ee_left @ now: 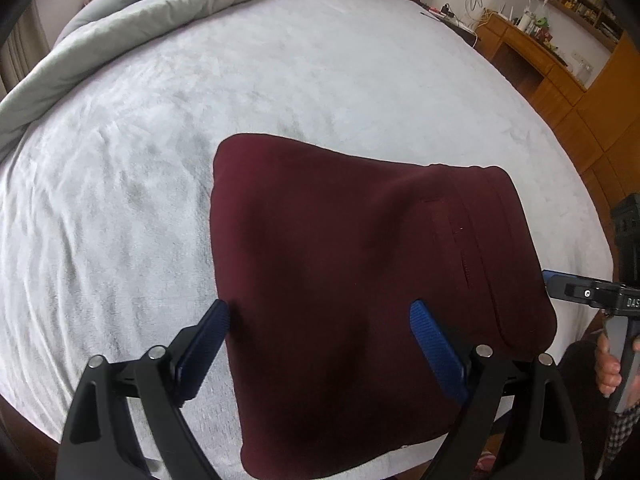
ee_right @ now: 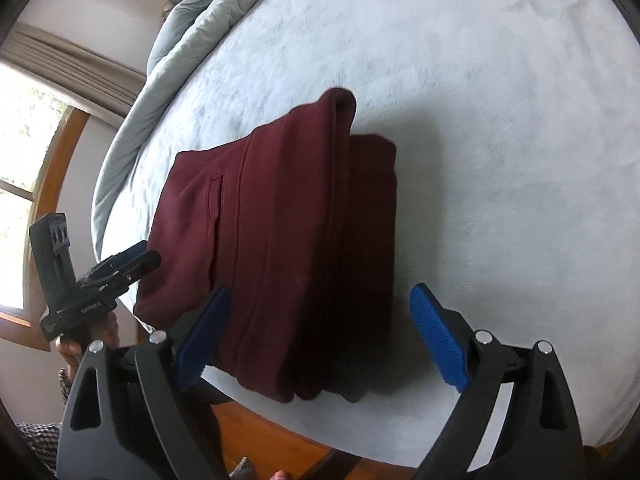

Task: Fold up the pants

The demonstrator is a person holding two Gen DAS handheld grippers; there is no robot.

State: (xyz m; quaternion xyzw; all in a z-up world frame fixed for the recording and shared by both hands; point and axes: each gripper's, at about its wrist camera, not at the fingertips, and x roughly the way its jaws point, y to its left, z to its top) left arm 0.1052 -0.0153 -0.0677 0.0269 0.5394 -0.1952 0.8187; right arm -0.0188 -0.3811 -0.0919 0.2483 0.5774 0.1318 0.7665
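The maroon pants (ee_left: 360, 272) lie folded into a compact stack near the bed's near edge; the right wrist view shows the layers (ee_right: 280, 232) with the waistband and a pocket slit on top. My left gripper (ee_left: 320, 316) is open and empty, hovering just above the stack's near-left part. My right gripper (ee_right: 320, 300) is open and empty, hovering over the stack's near end. Each gripper shows in the other's view: the right gripper (ee_left: 580, 292) beside the right edge of the pants, the left gripper (ee_right: 120, 264) beside their left edge.
The bed has a pale grey fleece sheet (ee_left: 200, 120). A rumpled grey duvet (ee_left: 140, 20) lies along its far side. A wooden desk and shelves (ee_left: 552, 52) stand at the right. A window with a curtain (ee_right: 24, 160) and wooden floor (ee_right: 280, 440) lie beyond the bed edge.
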